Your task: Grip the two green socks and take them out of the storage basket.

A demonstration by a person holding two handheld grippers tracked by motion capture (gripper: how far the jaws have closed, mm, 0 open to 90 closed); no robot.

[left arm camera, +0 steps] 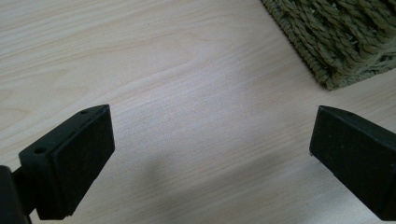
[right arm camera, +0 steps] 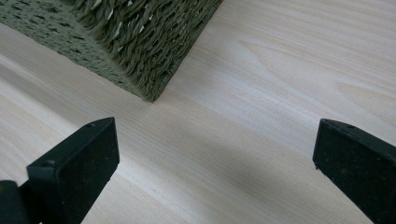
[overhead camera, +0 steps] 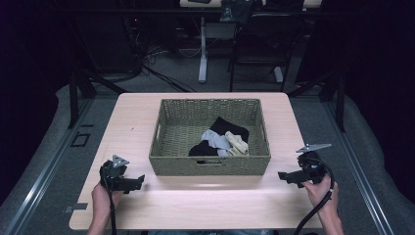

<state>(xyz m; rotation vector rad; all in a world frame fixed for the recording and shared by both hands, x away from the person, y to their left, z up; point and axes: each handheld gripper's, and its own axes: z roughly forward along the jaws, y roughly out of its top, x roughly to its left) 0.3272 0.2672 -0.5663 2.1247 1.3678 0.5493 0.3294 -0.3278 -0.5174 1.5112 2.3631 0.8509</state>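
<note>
Left gripper sits low over the near-left part of the table, jaws spread wide with nothing but bare wood between them, pointing inward toward the basket. Right gripper mirrors it at the near-right, jaws also wide apart and holding nothing. Between the two runs the basket's near wall, and both tools stay clear of it. In the left gripper view a basket corner sits up at the top right, well off the pads; in the right gripper view a corner pokes down between the jaws but farther out, not touching. Open tabletop lies in front of the basket, a broad strip along the near edge. Inside the basket, a small heap of socks, black, grey and cream, lies toward the near right.
</note>
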